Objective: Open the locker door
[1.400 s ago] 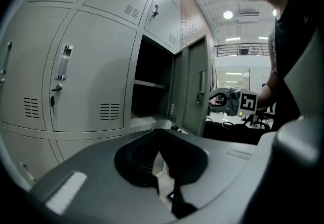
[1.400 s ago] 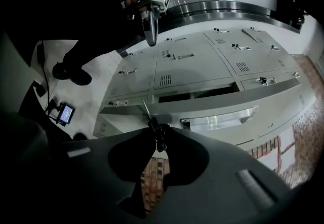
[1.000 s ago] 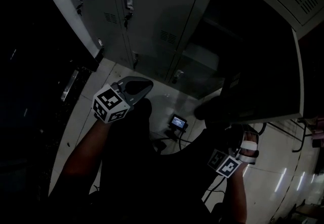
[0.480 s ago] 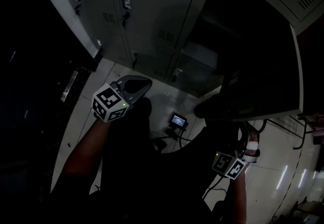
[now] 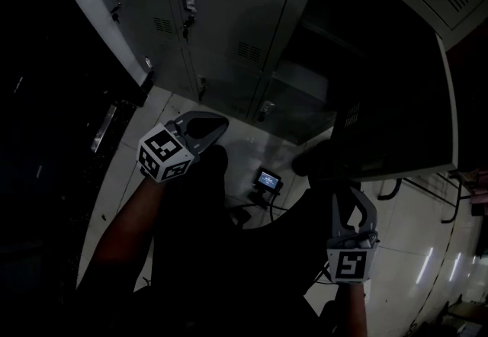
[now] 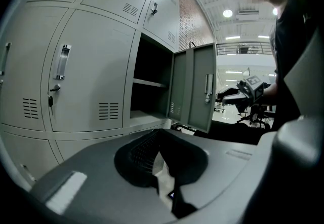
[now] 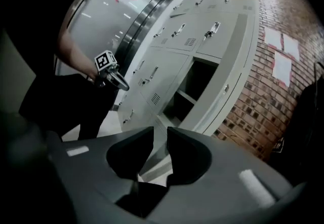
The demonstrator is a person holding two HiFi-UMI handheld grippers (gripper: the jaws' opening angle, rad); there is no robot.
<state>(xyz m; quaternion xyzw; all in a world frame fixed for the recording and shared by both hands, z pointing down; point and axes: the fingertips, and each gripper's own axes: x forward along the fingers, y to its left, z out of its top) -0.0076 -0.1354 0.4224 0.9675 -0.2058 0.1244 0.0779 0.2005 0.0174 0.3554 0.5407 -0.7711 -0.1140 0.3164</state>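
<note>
Door (image 5: 396, 84) stands wide open, task looks done. Right tongs (image 7: 156, 139) empty, jaws have just been opening; back off straight, don't bump the door. Left tongs (image 6: 156, 159) closed, empty.

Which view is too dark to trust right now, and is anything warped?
Head view: badly underexposed, open locker door nearly black, glare streaks on floor. Left gripper view: brightest, fisheye bows the lockers. Right gripper view: dark corners, brick wall curved but readable.

Locker door (image 6: 195, 101) grey; brick wall (image 7: 263, 91) red-brown; marker cube (image 5: 164, 154) black-white squares.
</note>
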